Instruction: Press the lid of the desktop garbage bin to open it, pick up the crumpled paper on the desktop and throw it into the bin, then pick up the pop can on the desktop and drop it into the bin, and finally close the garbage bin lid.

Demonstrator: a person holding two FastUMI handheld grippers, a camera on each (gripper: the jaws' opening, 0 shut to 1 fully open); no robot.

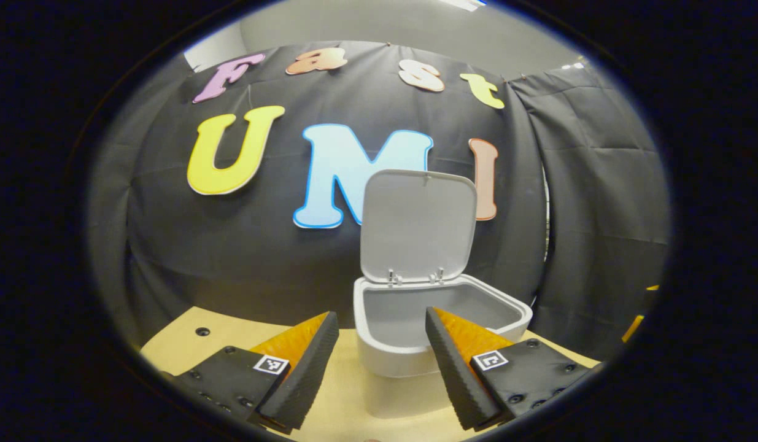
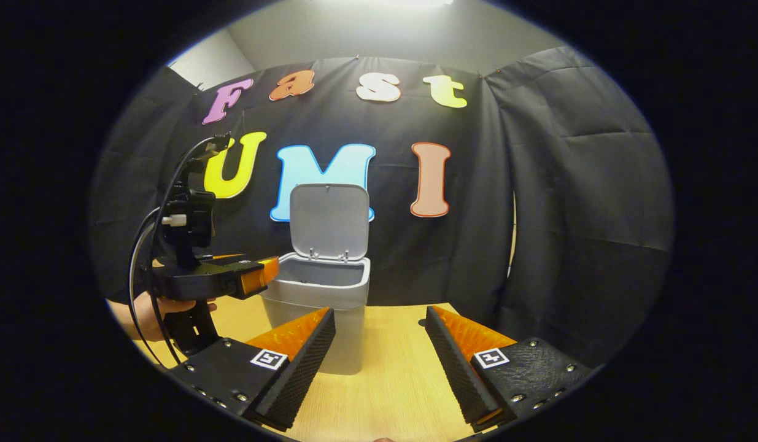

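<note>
Ridged wedge tongs [image 1: 382,362], smooth rounded bin [image 1: 415,334]

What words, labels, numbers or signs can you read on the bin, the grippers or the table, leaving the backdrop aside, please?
Bin and its raised lid: plain, no print visible.
Left gripper: square marker on each finger, a coded pattern, not words.
Right gripper: the same kind of marker, no readable text.
Table: none.
</note>
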